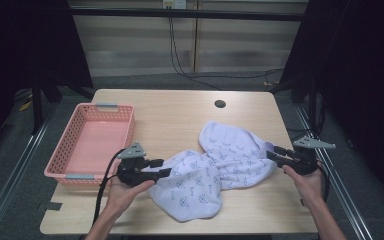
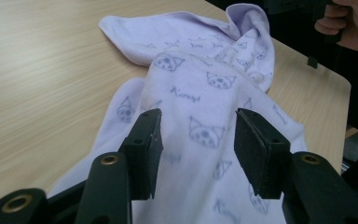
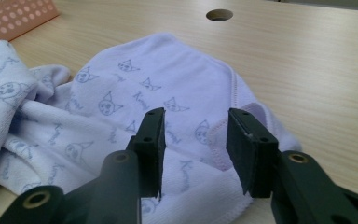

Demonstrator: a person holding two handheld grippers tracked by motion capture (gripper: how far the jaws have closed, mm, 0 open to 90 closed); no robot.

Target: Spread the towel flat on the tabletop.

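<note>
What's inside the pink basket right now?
Nothing visible: the pink basket shows a bare floor. Its near wall hides a thin strip inside. The towel lies on the table.

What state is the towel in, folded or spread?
Neither: the towel lies crumpled on the table, bunched and twisted through the middle with loose ends fanning out. No neat fold, not flat.

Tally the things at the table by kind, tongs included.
Printed towel: 1
Pink basket: 1
Tongs: 2, left and right, both open beside the towel
Total: 4
</note>
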